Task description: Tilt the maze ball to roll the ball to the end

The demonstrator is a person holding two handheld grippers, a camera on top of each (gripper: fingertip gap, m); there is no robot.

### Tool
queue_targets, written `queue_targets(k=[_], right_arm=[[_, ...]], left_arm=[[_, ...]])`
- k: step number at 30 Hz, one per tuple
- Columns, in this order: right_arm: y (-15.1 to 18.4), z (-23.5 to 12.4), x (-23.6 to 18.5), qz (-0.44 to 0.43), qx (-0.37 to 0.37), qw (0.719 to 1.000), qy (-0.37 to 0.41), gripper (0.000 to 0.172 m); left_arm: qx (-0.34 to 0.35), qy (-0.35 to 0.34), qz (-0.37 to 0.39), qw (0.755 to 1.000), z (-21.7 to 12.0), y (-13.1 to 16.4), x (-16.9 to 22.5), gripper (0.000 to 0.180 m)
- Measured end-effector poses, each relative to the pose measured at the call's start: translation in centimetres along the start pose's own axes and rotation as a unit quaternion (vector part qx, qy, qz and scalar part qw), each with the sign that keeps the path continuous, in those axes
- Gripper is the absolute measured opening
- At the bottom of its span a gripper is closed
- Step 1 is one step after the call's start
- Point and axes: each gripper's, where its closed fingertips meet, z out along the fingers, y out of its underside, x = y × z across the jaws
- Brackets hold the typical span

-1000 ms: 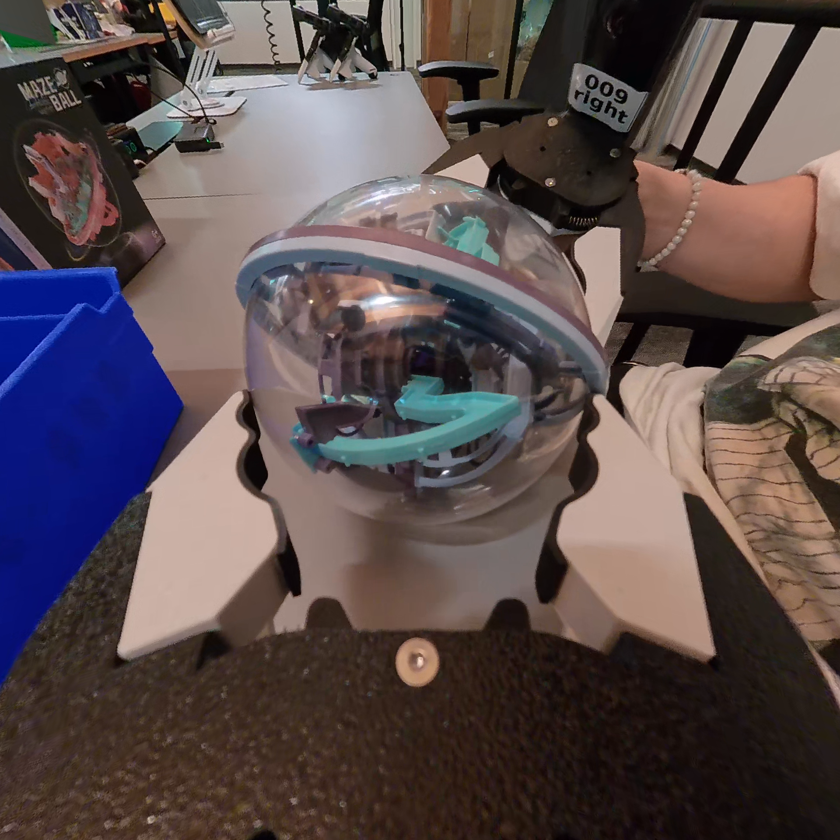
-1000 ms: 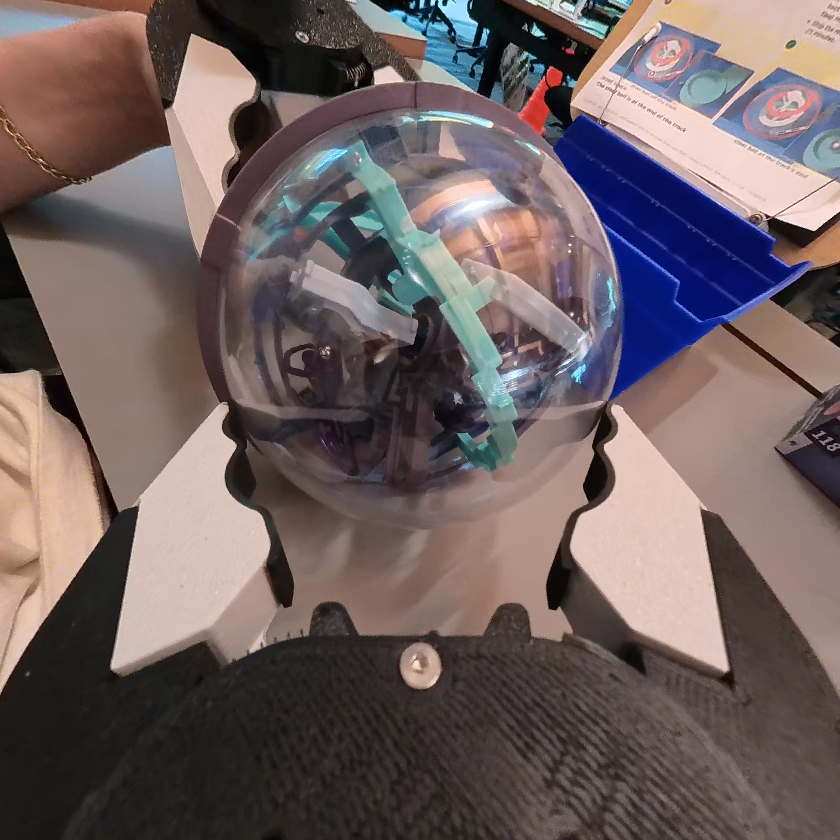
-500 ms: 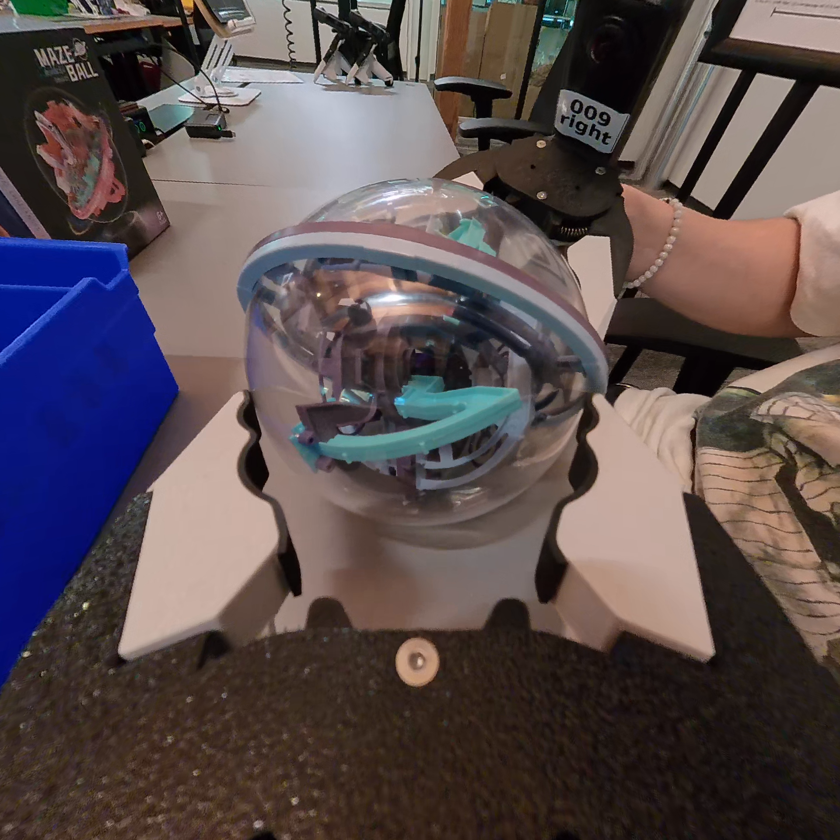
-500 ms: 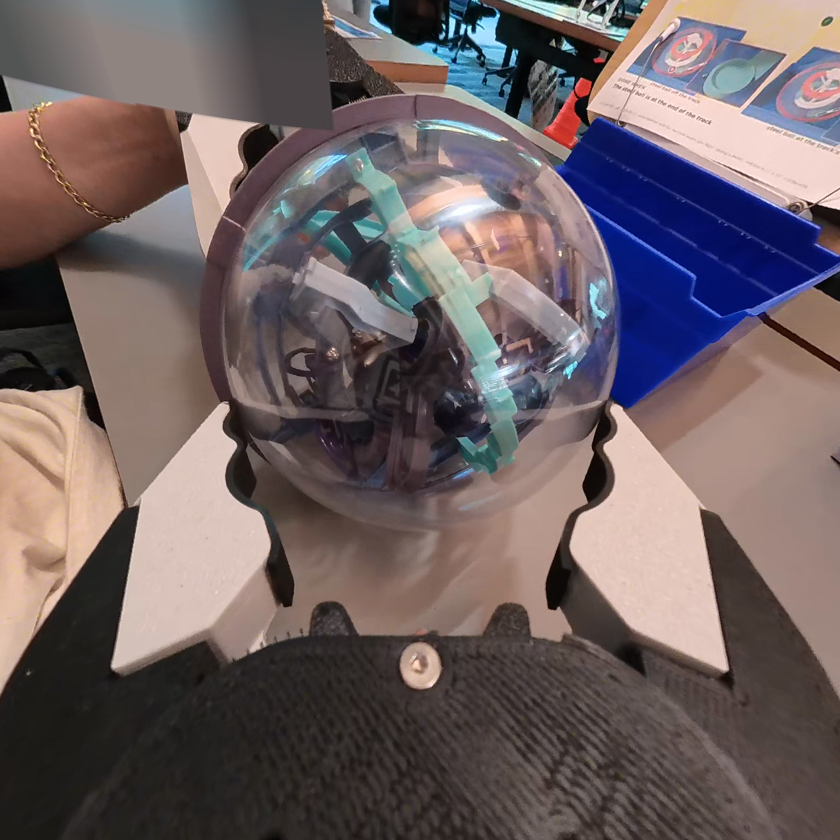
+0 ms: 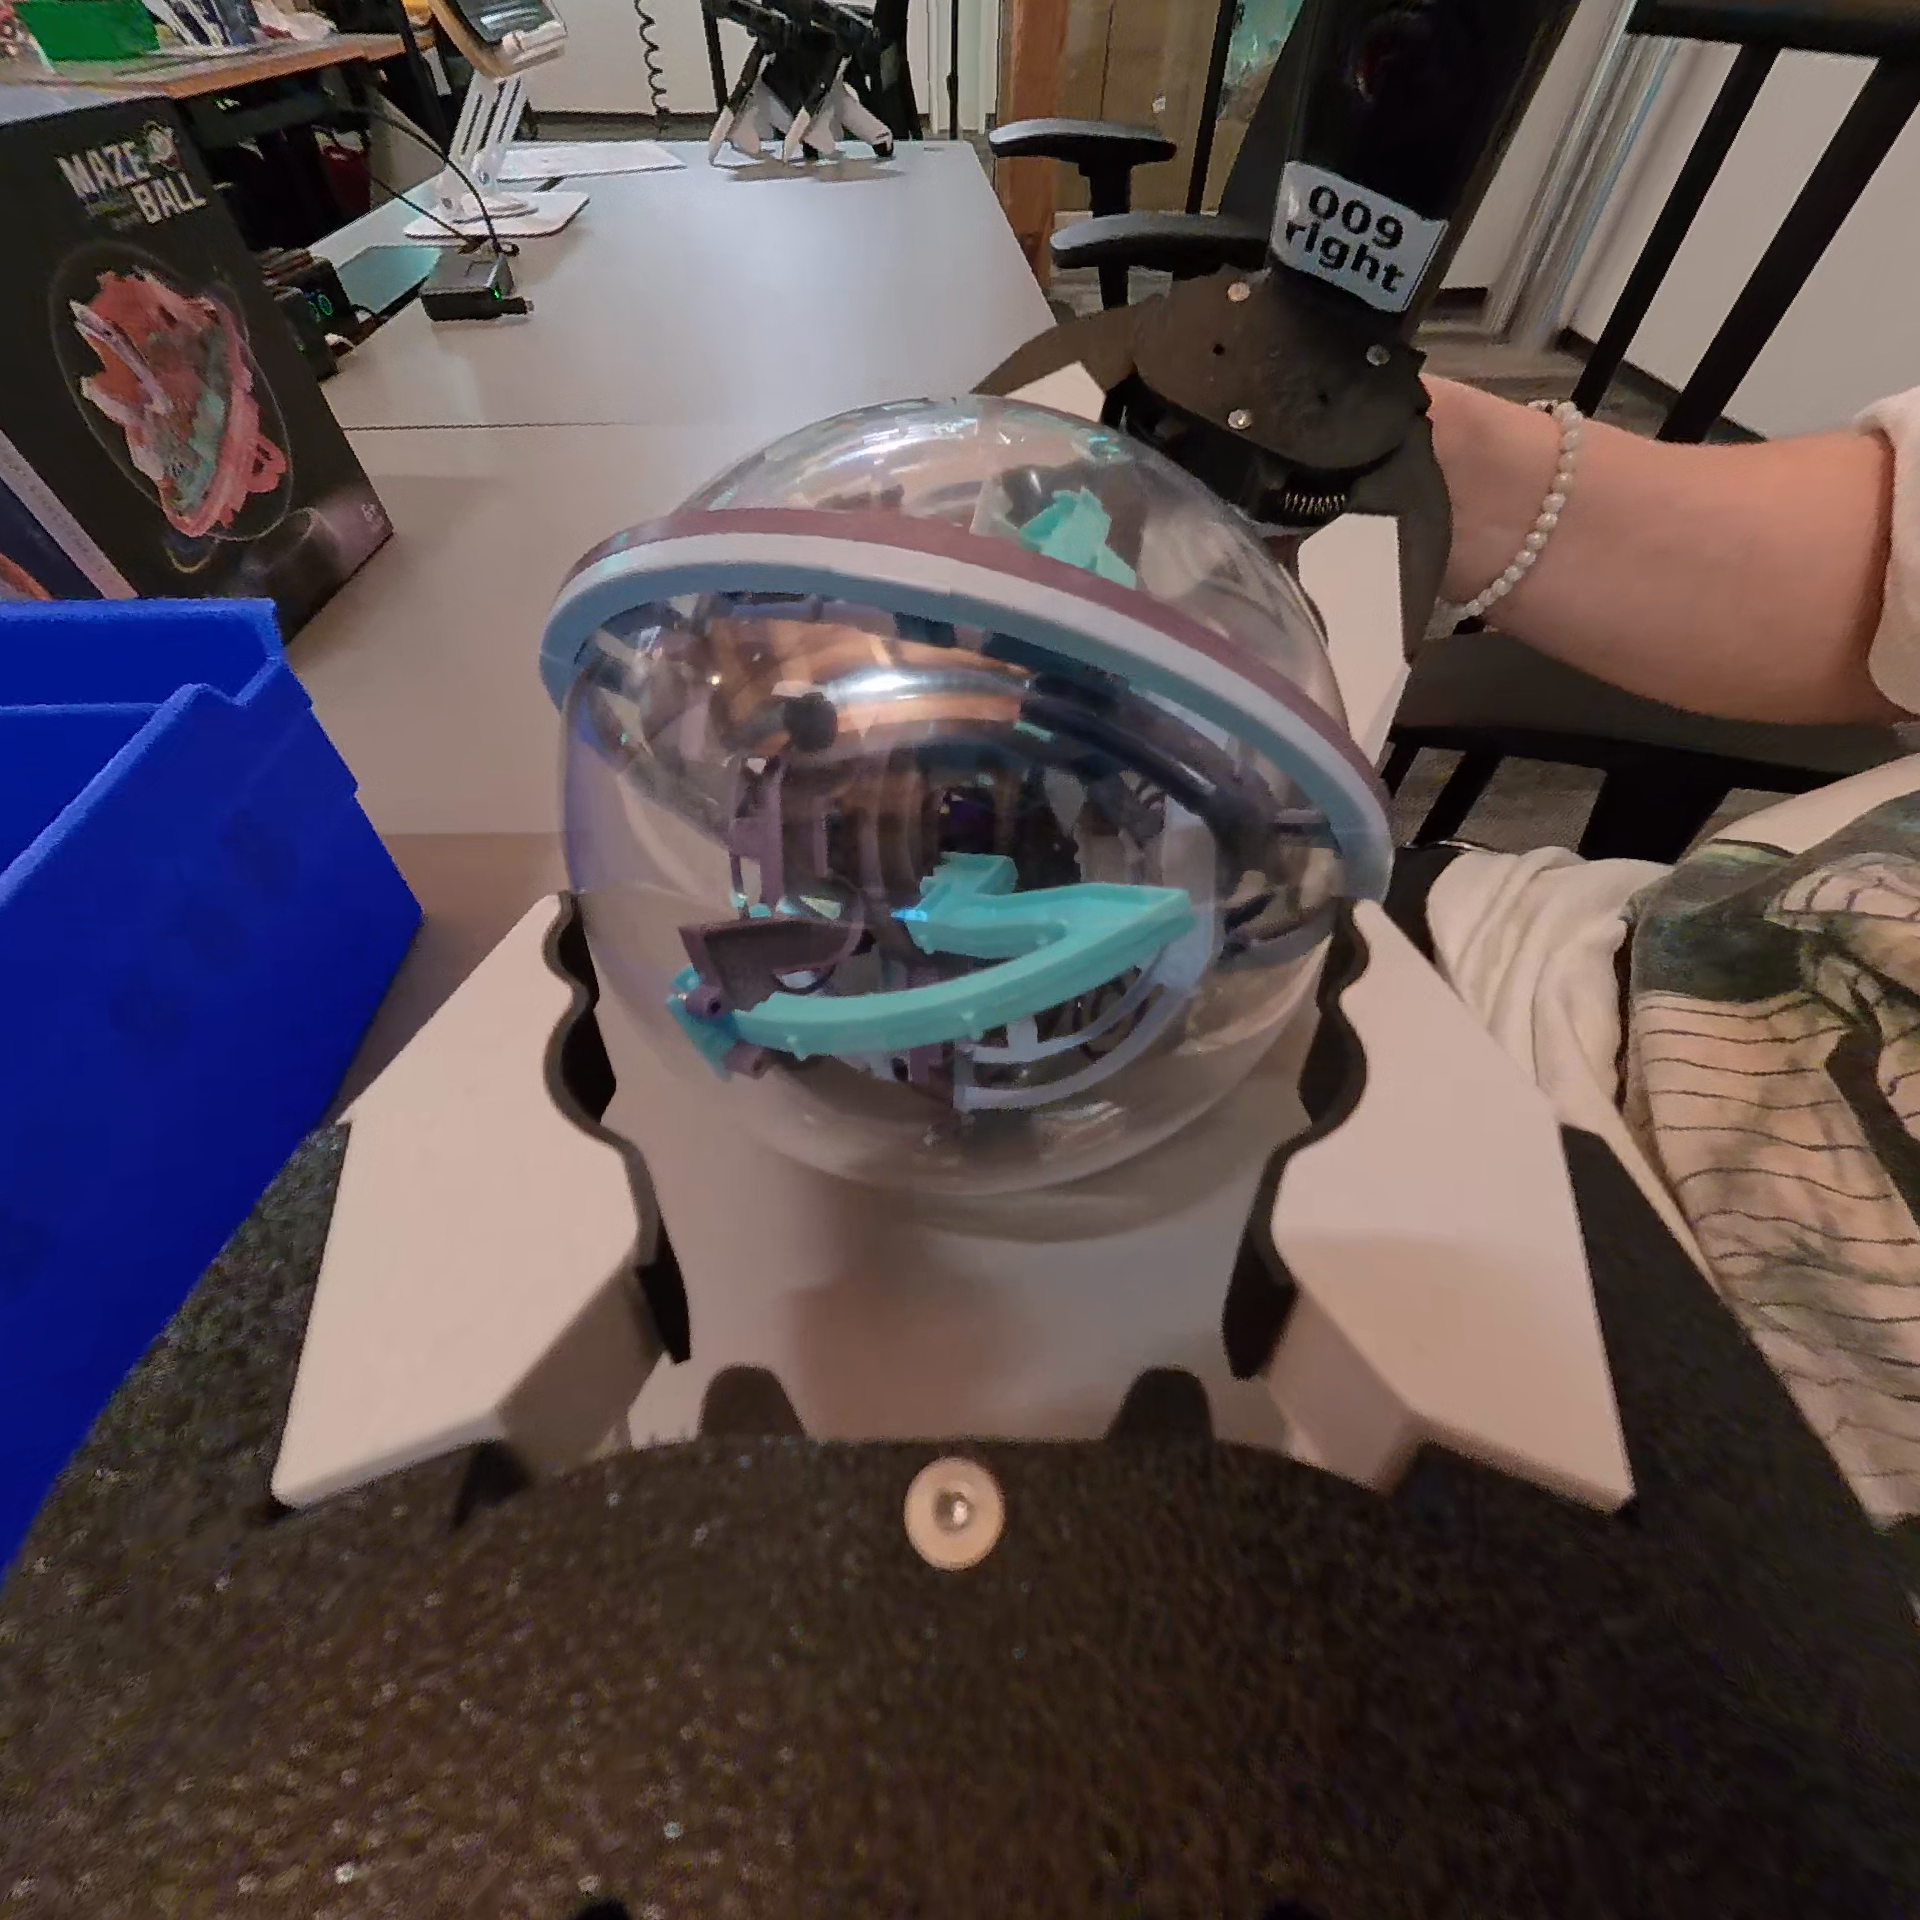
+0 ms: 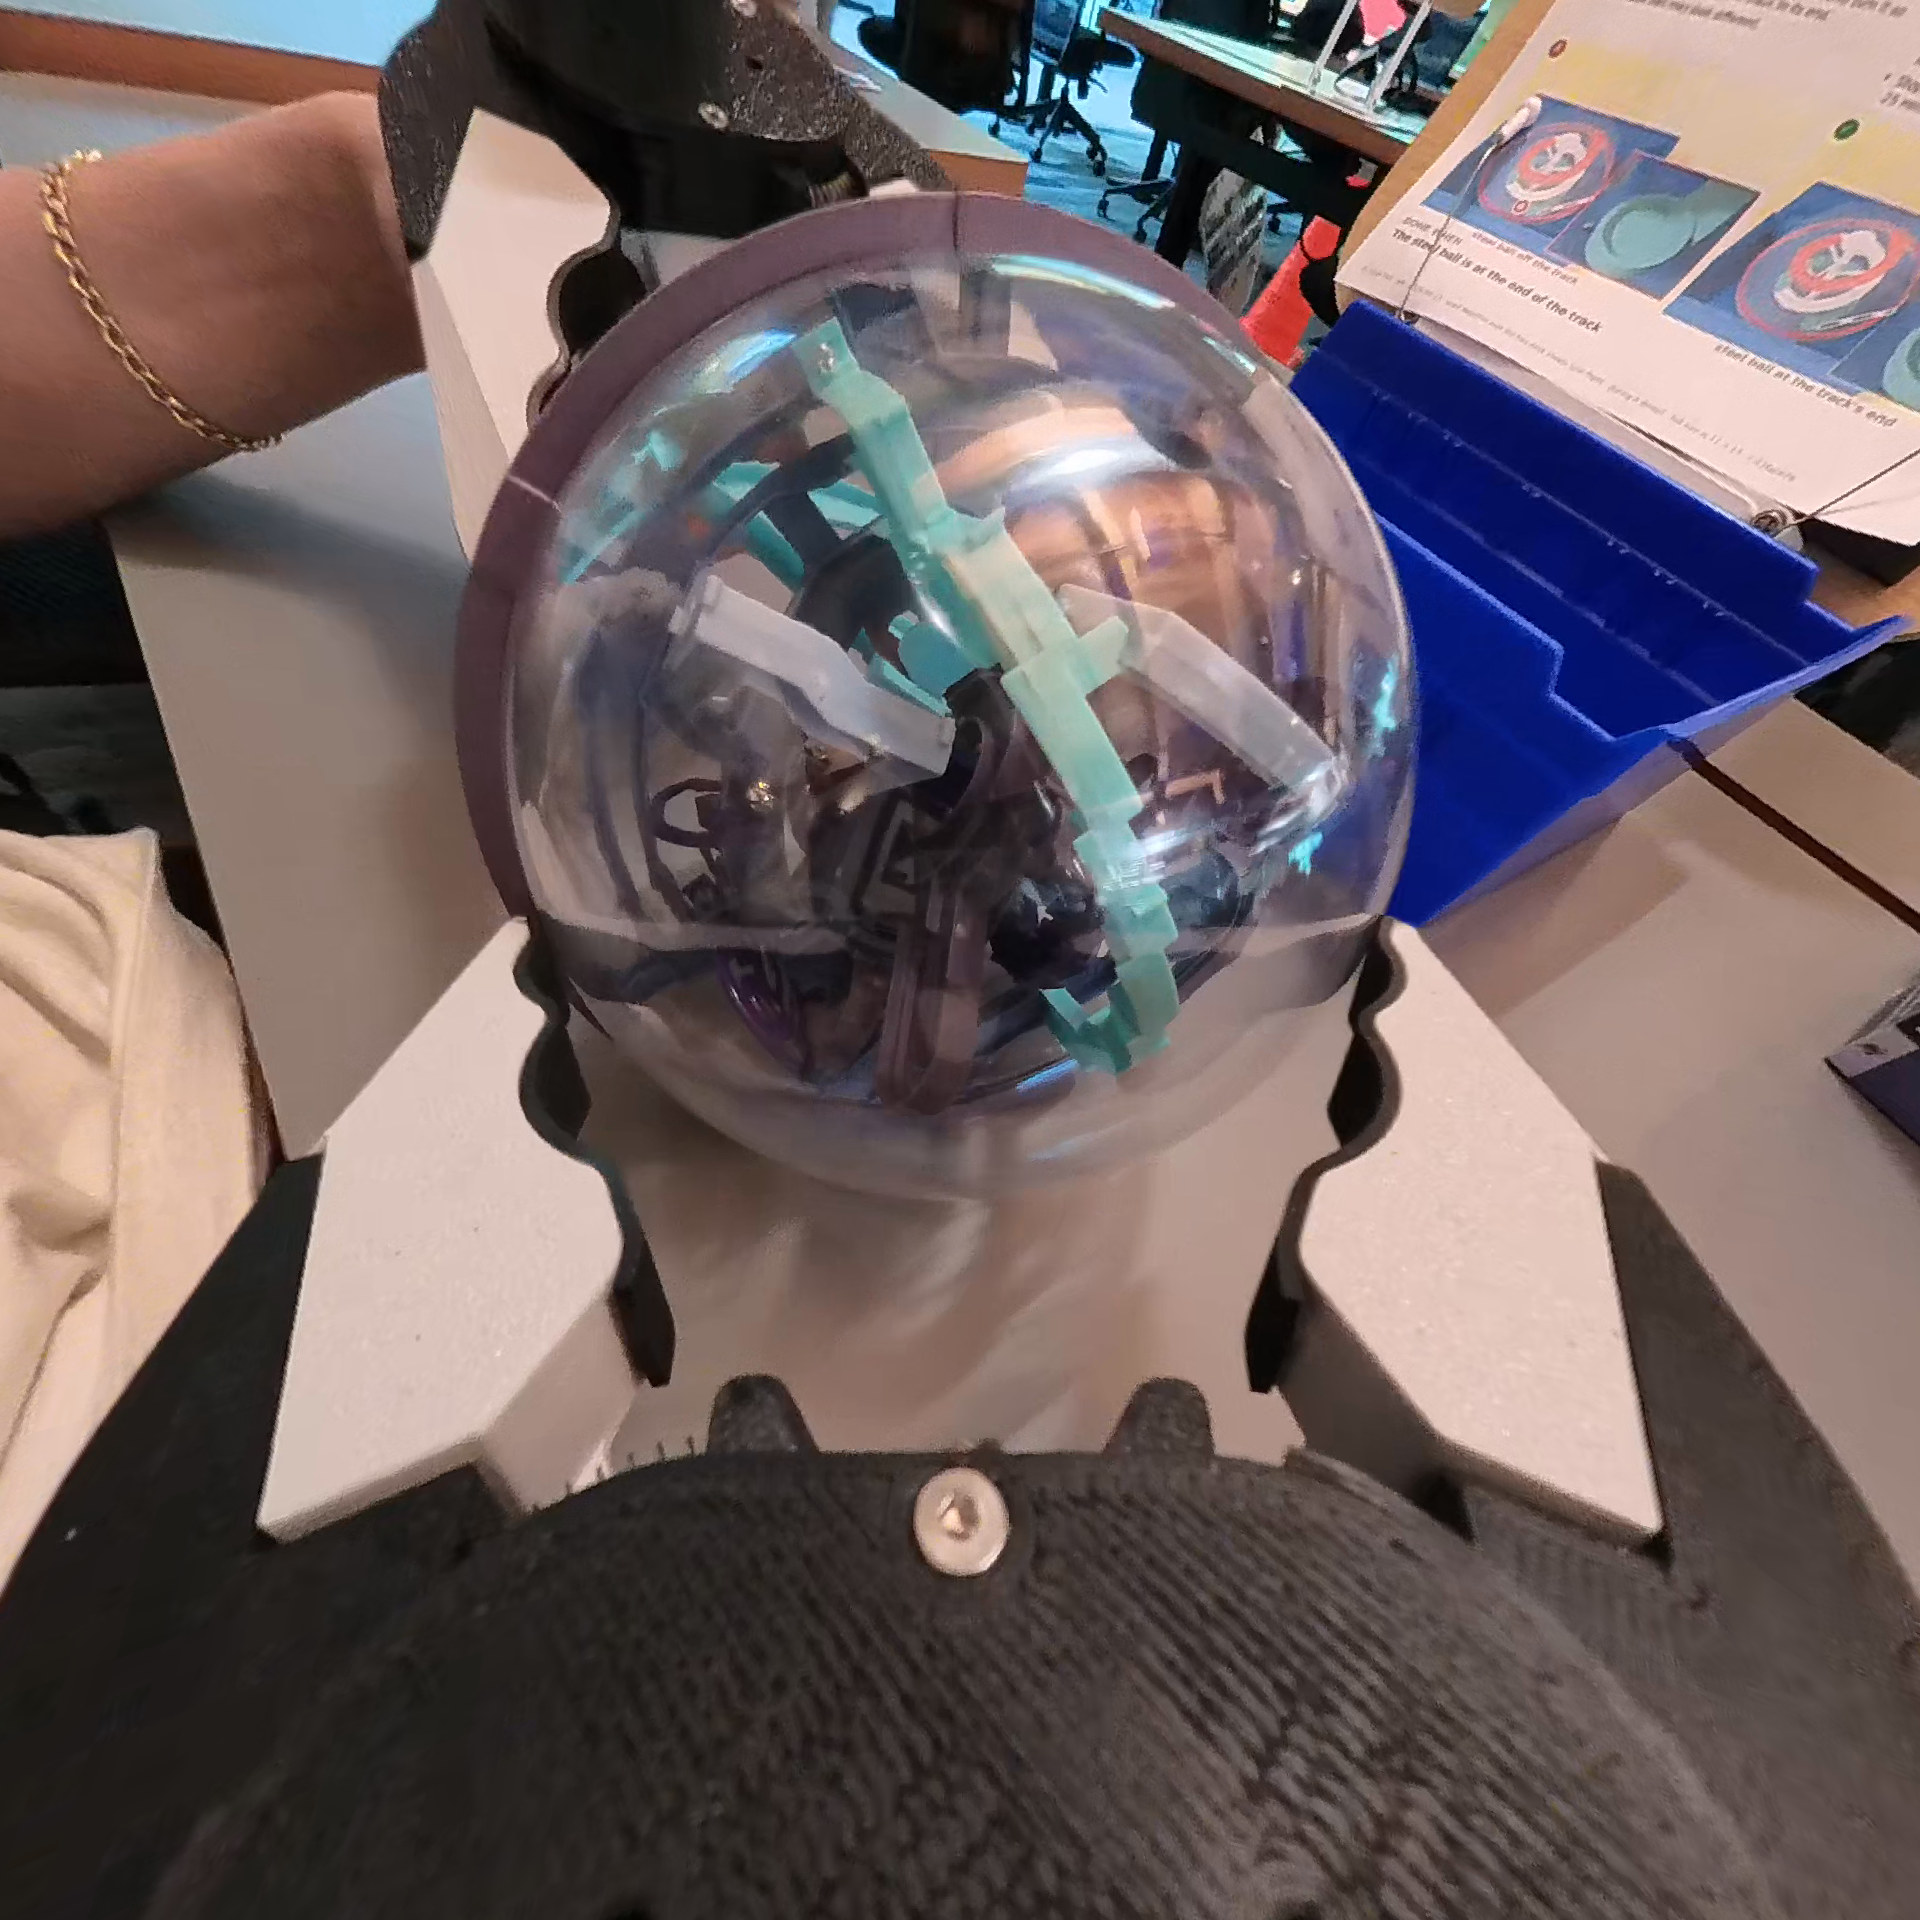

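The clear plastic maze ball [image 5: 966, 790], a sphere with a mauve and pale blue band round its middle and teal, purple and grey tracks inside, sits held between both sets of tongs above the light grey desk [image 5: 665, 312]. The left tongs [image 5: 961, 997] are spread wide and closed on the sphere, their dark wavy pads [image 5: 571, 997] pressed to its lower sides. The right tongs [image 6: 956, 997] grip it the same way from the opposite side, pads [image 6: 1361, 1008] touching the clear shell on both flanks. In the left wrist view the band runs tilted, high on the left and dropping to the right; in the right wrist view it curves up the left edge of the sphere. A small shiny steel ball [image 6: 762, 797] shows among the dark purple tracks, left of centre. A blue plastic bin [image 5: 156, 935] stands just beside the sphere on the desk, a black printed box [image 5: 156, 384] behind it. Printed instruction sheets [image 6: 1662, 229] lean behind the bin. A person's arm [image 5: 1662, 582] with a bead bracelet holds the right tool
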Motion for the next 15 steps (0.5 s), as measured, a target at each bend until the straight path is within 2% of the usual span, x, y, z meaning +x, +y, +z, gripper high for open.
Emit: queue_targets(k=[15], right_arm=[[0.37, -0.83, -0.18, -0.025, 0.027, 0.999, 0.028, 0.145]], left_arm=[[-0.012, -0.010, 0.049, 0.999, 0.57, -0.32, 0.72, 0.133]])
